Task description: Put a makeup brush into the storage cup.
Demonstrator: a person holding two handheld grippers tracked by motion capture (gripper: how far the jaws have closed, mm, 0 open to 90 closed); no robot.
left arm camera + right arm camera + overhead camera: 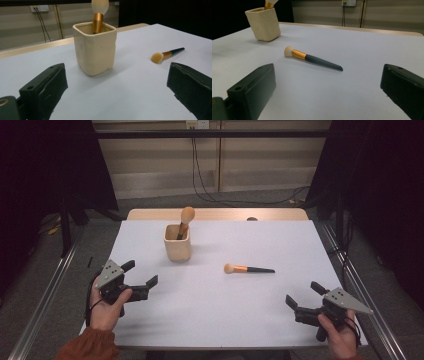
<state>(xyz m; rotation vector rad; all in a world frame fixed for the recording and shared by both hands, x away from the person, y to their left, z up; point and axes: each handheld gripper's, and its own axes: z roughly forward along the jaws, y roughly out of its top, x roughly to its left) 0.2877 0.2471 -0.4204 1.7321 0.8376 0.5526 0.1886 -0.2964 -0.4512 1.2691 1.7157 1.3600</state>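
Black jaws stand wide apart on both the left gripper and the right gripper, each empty at the near table corners. Farther in, right of centre, a makeup brush lies flat. Beyond, to the left, a cream cup holds another brush.

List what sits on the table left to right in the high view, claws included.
Left claw → cream cup holding an upright brush → loose brush lying flat → right claw.
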